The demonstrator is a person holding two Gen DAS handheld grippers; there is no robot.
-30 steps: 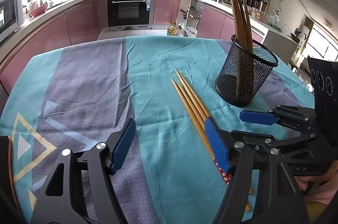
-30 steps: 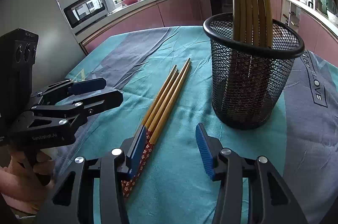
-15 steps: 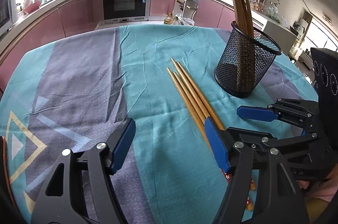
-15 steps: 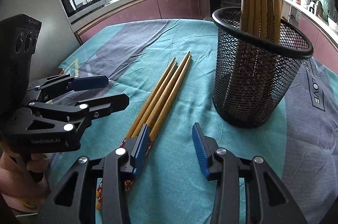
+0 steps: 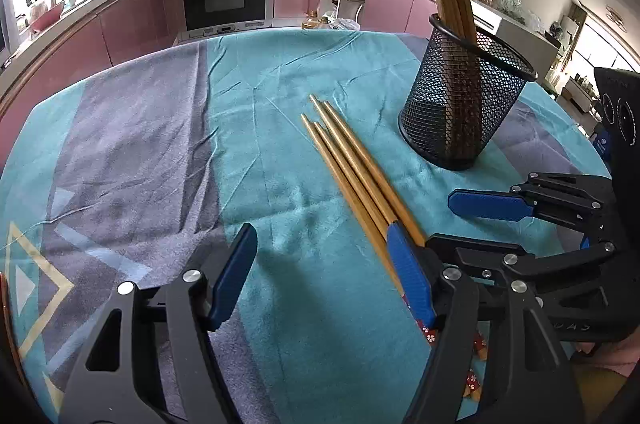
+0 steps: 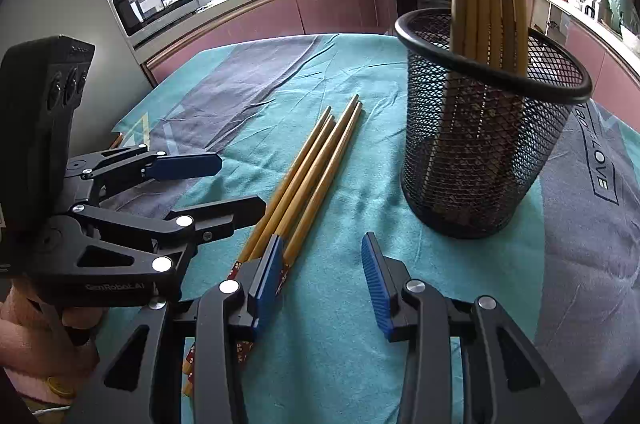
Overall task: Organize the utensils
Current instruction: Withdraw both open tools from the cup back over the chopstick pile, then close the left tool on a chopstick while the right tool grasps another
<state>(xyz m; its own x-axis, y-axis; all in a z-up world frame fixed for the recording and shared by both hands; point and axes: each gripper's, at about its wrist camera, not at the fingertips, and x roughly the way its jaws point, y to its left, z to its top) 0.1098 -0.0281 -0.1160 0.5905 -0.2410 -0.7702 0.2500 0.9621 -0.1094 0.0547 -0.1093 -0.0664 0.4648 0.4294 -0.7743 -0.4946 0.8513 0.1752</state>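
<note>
Pick step pending: four chopsticks [image 5: 352, 168] lie on desk [image 5: 140, 152] just left of cup [image 5: 464, 104], both grippers (L [image 5: 320, 272], R [image 6: 320, 276]) empty w/ jaws wide; next, close R on one near its patterned end.

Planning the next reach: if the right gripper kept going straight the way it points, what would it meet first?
Probably bare teal tablecloth. The open right gripper aims between the loose wooden chopsticks lying by its left finger and the black mesh holder to the right; depth is uncertain, so it may graze the holder's base.
</note>
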